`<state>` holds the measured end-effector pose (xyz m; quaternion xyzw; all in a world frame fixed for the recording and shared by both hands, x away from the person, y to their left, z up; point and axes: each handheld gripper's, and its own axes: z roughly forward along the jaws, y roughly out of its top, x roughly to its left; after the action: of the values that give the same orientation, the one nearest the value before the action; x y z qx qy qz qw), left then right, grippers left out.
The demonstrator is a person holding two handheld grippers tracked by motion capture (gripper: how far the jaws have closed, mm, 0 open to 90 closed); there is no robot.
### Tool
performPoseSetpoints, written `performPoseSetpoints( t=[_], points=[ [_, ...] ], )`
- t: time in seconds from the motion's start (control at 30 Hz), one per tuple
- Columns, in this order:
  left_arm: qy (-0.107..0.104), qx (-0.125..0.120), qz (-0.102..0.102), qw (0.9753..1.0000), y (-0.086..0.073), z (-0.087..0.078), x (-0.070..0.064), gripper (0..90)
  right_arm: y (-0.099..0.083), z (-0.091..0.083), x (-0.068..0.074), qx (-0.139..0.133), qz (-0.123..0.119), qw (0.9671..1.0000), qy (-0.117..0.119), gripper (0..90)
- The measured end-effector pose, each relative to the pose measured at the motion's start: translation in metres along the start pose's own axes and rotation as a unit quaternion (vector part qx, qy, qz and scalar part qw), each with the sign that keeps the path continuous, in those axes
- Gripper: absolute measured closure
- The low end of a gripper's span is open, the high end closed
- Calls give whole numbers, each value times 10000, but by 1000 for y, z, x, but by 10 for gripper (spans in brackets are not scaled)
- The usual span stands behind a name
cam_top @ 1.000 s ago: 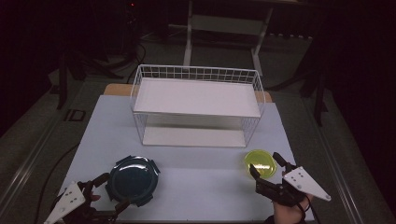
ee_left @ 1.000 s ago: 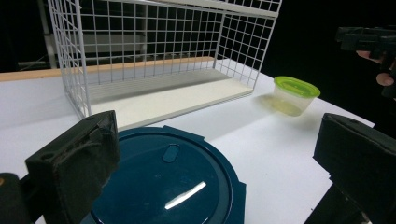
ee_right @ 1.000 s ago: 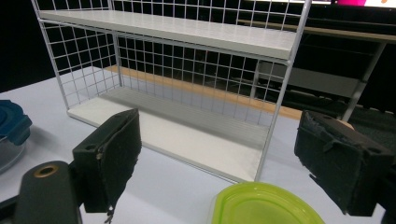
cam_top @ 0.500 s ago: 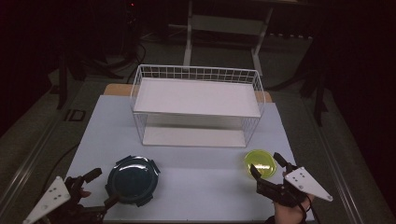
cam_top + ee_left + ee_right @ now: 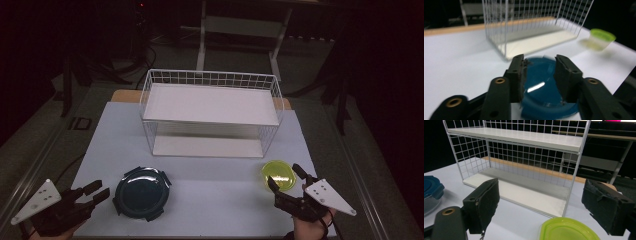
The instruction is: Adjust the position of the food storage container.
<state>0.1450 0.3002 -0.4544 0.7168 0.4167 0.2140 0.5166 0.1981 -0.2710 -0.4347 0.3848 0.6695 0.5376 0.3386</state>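
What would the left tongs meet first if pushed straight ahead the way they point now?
Probably the blue container: the left tongs, open, frame it in the left gripper view, with the wire rack farther behind.

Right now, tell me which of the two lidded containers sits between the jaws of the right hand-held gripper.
The small yellow-green container, at the table's right front. The right hand-held gripper has its open jaws on either side of it. The dark blue container lies left, ahead of the left hand-held gripper.

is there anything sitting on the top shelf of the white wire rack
No, in the high view the top shelf of the white wire rack is a bare white board with nothing on it.
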Motion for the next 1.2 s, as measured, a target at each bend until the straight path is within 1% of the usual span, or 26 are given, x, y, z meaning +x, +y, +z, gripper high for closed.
performPoseSetpoints(
  t=[0.07, 0.1, 0.13, 0.17, 0.2, 0.23, 0.27, 0.33, 0.37, 0.43, 0.5, 0.57, 0.6, 0.7, 0.8, 0.87, 1.0, 1.2],
  points=[
    [62, 181, -25, 9998, -6, 1, 4, 669, 0, 0, 0, -3, -11, 10000, 3, 144],
    [62, 181, -25, 9998, -6, 1, 4, 700, 0, 0, 0, -6, -20, 10000, 7, 144],
    [77, 369, -33, 9993, -12, 3, 6, 718, 0, 0, 0, -1, -8, 10000, 2, 144],
    [93, 452, -39, 9989, -15, 5, 7, 728, 0, 0, 0, 6, 0, 10000, 8, 144],
    [53, 553, -66, 9984, -18, 6, 9, 752, 0, 0, 0, 13, 17, 10000, 16, 144],
    [88, 638, -84, 9979, -21, 8, 10, 767, 0, 0, 0, 18, 25, 10000, 13, 144],
    [45, 729, -124, 9973, -25, 9, 11, 795, -1, 0, -1, 27, 28, 10000, 20, 144],
    [21, 903, -52, 9959, -30, 12, 11, 838, -1, 0, 0, 33, 19, 10000, 16, 144],
    [-23, 981, -44, 9952, -32, 13, 10, 868, -1, 0, -1, 31, 16, 10000, 16, 144],
    [-97, 1134, 4, 9935, -36, 16, 9, 877, -1, 0, -1, 32, 23, 10000, 20, 144],
    [-151, 1321, 32, 9911, -39, 19, 8, 883, -1, 0, -1, 33, 25, 10000, 19, 144],
    [-150, 1529, 62, 9881, -42, 23, 8, 887, -1, 0, 0, 40, 24, 10000, 18, 144],
    [-145, 1587, 66, 9872, -43, 24, 7, 887, -1, 0, 0, 37, 26, 10000, 16, 144],
    [-135, 1702, 109, 9853, -45, 29, 6, 888, -1, 0, -1, 34, 30, 10000, 23, 145],
    [-138, 1684, 79, 9856, -44, 30, 7, 888, -1, 0, -2, 32, 48, 10000, 15, 144],
    [-110, 1700, 115, 9853, -43, 30, 6, 888, -1, 0, -2, 39, 52, 10000, 11, 145],
    [-83, 1701, 95, 9853, -42, 32, 7, 889, -1, 1, -2, 39, 57, 10000, 19, 145],
    [-65, 1752, 142, 9844, -36, 42, 11, 890, -1, 1, -1, 44, 33, 10000, 35, 145]
  ],
)
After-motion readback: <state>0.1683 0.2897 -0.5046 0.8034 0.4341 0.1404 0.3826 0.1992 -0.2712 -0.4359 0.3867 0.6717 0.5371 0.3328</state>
